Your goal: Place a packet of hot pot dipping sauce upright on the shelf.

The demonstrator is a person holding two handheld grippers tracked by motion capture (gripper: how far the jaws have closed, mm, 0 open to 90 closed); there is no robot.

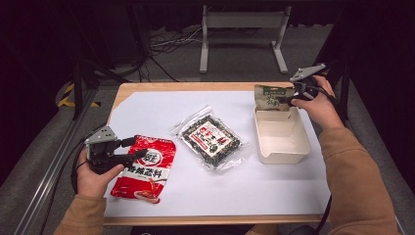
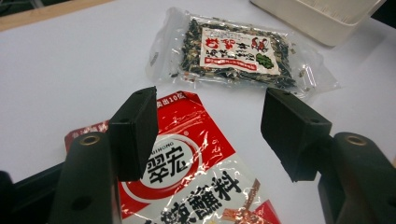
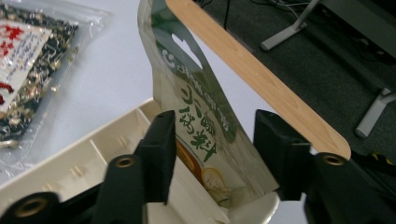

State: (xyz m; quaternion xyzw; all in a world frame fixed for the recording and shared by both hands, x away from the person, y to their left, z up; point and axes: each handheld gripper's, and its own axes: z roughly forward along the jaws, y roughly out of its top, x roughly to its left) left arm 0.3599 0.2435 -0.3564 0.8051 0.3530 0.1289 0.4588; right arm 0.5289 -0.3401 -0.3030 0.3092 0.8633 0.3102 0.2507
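The right gripper [image 3: 210,154] holds its jaws spread around a green pouch [image 3: 201,116] standing in the white box [image 1: 281,134], while the left gripper [image 2: 210,135] hovers with jaws spread over the red packet [image 2: 196,168].

Red packet [image 2: 196,182]: "翠宏", "MEIHONG", "蘸料". Green pouch [image 3: 201,116] and clear packet [image 2: 238,51]: print unreadable.

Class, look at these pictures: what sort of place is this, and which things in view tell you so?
Probably a lab or test workspace, not a kitchen: a wooden table covered with white paper, loose cables on grey carpet, and a metal stand in dark surroundings.
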